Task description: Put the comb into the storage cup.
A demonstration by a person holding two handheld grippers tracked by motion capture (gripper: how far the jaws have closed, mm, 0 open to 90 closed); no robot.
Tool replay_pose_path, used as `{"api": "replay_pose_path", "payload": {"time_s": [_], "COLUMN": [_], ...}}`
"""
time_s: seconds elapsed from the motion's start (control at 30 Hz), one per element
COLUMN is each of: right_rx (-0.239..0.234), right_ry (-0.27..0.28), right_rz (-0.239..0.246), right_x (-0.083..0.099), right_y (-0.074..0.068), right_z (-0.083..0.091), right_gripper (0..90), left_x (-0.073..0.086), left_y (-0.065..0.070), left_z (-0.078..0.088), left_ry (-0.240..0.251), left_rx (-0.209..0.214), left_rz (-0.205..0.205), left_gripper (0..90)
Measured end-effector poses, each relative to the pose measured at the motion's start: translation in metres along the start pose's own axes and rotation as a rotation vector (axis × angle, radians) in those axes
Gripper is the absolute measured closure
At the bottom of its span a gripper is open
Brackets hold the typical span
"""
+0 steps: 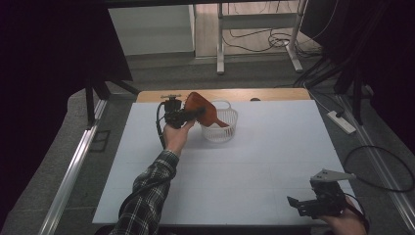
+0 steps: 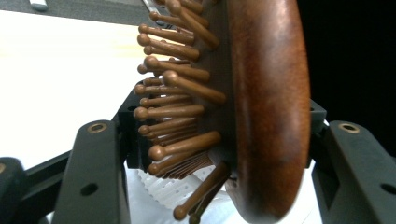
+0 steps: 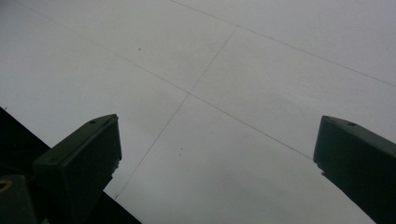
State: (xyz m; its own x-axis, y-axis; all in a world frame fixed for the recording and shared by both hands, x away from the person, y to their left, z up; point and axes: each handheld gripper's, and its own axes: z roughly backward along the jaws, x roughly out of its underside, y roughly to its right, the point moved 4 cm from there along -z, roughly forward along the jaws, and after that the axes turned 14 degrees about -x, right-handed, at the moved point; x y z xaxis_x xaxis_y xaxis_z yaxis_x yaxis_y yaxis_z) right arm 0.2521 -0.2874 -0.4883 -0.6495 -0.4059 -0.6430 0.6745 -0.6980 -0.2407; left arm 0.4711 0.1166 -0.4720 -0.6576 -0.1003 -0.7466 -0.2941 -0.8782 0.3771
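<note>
Hairbrush (image 2: pixel 261 107) between slightly parted left gripper (image 2: pixel 219 154) jaws, above basket (image 1: pixel 220 128).

One hairbrush (image 1: pixel 204 110) sat at twelve o'clock, over one white basket (image 1: pixel 220 130); two grippers were there, left (image 1: pixel 193 113) and right (image 1: pixel 299 204), on one table (image 1: pixel 244 166).

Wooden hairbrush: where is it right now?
High view: the hairbrush is at the table's far left-centre, between the left tongs, its lower end in the white basket.
</note>
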Motion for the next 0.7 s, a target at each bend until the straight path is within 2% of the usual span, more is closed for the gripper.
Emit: {"api": "replay_pose_path", "payload": {"time_s": [0.43,0.57,0.67,0.7], "right_rx": [0.003,0.002,0.003,0.003], "right_ry": [-0.003,-0.003,-0.003,-0.003], "right_rz": [0.002,0.002,0.003,0.003], "right_x": [0.0003,0.0004,0.0005,0.0005], "right_y": [-0.0001,-0.0001,-0.0002,-0.0002], "right_z": [0.0,0.0002,0.0003,0.0003], "right_gripper": [1.0,1.0,1.0,1.0], "left_x": [0.0,-0.0003,-0.0002,-0.0002], "left_y": [-0.001,-0.001,0.0,0.0], "left_z": [0.0019,0.0024,0.0028,0.0028], "left_ry": [-0.003,-0.004,-0.006,-0.006], "left_rx": [-0.016,-0.026,-0.039,-0.039], "left_rz": [-0.058,-0.086,-0.125,-0.125], "left_gripper": [36.8,34.5,31.9,31.3]}}
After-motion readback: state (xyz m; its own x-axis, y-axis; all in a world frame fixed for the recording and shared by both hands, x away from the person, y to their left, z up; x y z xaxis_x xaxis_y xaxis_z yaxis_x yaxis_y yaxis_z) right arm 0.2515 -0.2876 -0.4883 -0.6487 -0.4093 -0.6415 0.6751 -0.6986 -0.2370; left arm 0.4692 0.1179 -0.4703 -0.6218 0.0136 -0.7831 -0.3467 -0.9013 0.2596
